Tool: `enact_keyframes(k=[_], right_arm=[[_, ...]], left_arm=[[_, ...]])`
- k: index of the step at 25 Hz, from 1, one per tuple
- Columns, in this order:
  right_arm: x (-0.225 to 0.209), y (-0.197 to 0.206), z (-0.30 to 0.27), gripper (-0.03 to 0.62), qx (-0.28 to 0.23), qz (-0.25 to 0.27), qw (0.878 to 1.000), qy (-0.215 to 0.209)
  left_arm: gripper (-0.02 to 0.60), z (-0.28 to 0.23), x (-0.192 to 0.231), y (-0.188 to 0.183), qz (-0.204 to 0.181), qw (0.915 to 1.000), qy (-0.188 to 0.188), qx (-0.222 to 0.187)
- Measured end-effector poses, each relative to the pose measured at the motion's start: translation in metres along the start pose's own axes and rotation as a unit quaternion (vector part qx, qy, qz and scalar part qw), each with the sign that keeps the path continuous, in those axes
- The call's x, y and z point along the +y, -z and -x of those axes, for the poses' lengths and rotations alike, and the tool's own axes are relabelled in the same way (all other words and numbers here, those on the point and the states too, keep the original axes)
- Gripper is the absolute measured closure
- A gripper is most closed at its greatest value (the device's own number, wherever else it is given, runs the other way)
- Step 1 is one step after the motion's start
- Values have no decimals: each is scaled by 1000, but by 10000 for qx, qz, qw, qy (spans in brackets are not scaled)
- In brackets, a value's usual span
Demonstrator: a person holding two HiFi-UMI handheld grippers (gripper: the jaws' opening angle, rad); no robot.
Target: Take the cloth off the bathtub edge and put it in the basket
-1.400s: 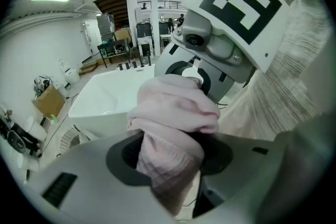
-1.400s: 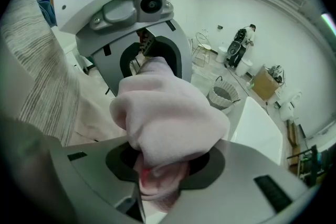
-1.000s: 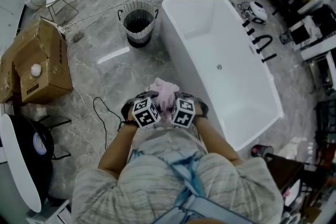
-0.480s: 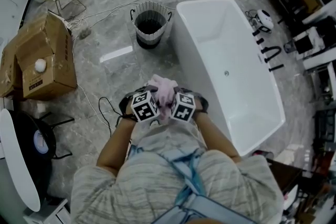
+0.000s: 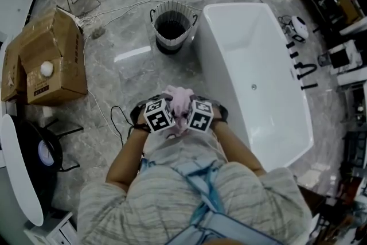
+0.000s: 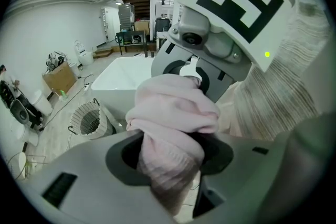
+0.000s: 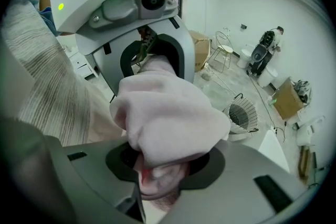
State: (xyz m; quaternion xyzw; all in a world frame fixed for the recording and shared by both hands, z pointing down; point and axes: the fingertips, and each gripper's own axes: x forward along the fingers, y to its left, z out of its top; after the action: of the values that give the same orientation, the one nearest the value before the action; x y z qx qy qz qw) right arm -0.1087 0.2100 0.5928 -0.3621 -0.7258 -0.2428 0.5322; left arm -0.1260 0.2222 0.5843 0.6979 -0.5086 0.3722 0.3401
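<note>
Left gripper [image 5: 167, 106] and right gripper [image 5: 192, 106] both squeeze the soft pink cloth [image 5: 179, 97]. It is bunched up between them, close to the person's tummy. Only the two gripper views show the jaws pinching it. From above, the marker cubes hide the jaws, but the round striped basket [image 5: 172, 38] shows well ahead, beside the end of the white bathtub [image 5: 246, 49].
</note>
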Motion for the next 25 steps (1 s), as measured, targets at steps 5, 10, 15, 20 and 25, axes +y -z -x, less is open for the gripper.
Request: enact_keyframes(k=[5,10,15,20,25], right_arm=[[-49,-2,-5,439,-48,36,9999,-161],[-106,1,1,439,-52,29,9997,-244],[-164,7,14,439,-93,92,9997,-213],[-218,17,28,439,-123,171,9997,-112],[-258,26,39,439,-98,220,9997,3]], left_arm=[[367,-9,47,-14,92,9999,58,109],[367,-16,96,-40,169,9997,112,145],[367,-22,145,-75,141,9998,18,147],[367,-29,187,-112,108,9998,-67,123],[367,-34,218,-140,108,9997,-220,63]])
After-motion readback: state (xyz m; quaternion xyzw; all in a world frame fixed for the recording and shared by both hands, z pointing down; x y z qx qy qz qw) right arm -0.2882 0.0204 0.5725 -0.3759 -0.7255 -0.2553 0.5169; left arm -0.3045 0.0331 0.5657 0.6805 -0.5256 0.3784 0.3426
